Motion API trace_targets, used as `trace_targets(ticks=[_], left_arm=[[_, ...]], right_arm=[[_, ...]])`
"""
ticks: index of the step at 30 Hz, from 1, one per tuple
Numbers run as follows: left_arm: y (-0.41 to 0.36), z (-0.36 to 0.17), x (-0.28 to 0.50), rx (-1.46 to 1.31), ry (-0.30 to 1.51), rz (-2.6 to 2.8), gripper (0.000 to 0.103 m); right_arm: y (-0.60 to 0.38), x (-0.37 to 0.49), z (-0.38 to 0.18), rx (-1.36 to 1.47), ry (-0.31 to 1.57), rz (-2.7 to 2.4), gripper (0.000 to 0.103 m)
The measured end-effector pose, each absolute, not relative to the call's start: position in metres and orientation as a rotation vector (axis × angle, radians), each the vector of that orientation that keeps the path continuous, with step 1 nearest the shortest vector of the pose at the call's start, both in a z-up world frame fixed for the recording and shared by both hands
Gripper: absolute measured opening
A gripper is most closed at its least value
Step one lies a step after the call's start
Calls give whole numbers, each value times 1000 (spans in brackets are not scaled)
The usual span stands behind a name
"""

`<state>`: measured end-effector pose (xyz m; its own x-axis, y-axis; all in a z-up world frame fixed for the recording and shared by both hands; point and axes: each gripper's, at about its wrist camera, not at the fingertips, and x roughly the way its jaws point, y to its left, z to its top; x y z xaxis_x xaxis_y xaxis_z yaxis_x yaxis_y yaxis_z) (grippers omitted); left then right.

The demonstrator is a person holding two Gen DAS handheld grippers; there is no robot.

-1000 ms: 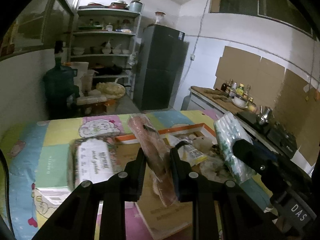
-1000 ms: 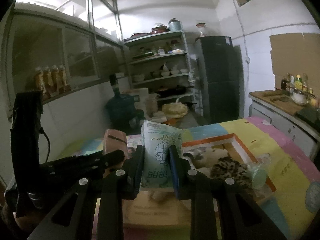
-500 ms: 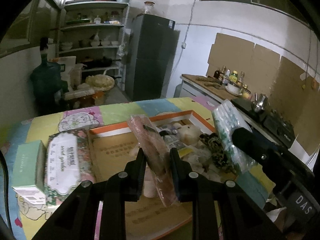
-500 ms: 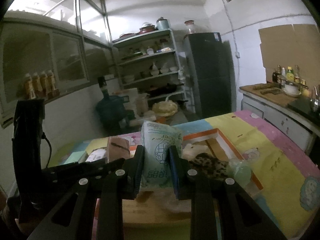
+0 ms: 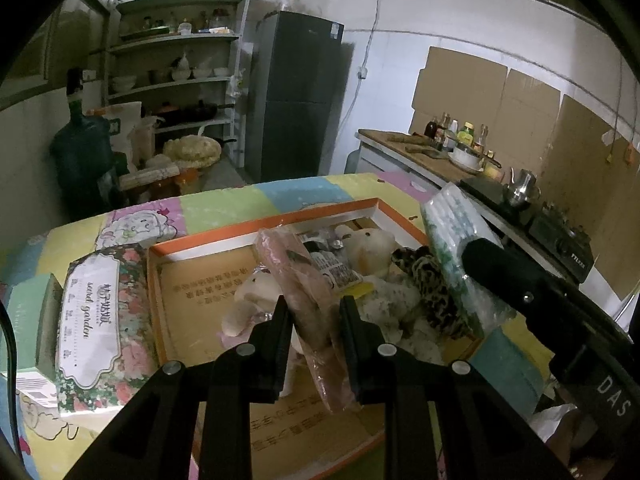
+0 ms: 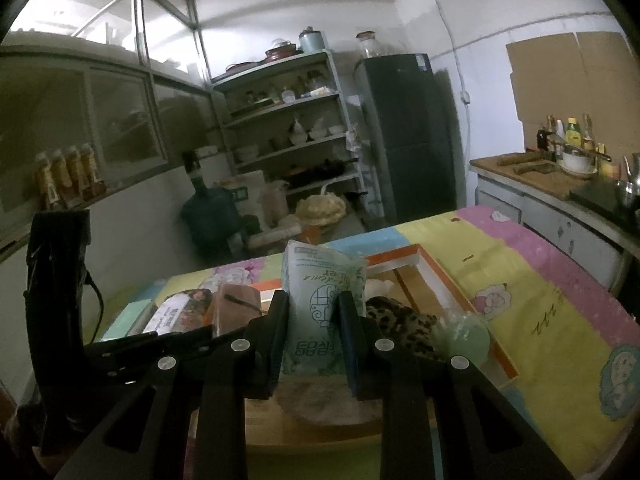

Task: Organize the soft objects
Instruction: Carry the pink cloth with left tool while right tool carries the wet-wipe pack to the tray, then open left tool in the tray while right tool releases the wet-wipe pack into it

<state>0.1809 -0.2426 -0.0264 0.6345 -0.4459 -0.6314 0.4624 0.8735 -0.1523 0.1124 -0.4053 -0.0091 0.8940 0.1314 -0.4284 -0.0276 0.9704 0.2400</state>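
You are keeping your left gripper (image 5: 311,312) clamped on the pink pack (image 5: 308,300) and your right gripper (image 6: 313,312) on the green tissue pack (image 6: 320,300), both now hanging farther over the orange-rimmed box (image 5: 256,240) than before.

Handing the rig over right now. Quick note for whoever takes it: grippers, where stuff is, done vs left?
Left gripper: shut on pink tissue pack, held above the orange-rimmed box.
Right gripper: shut on green tissue pack, also above the box.
Already in box: plush toys, leopard-print piece.
Left: both held packs; the floral tissue pack lies on the table beside the box.
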Motion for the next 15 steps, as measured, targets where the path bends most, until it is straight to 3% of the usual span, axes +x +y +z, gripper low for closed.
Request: trace_targets(ticks=[15], left_arm=[[-252,-38,187,41,737,-514,24]], right_arm=[[-413,128,-22,248,499,89,25]])
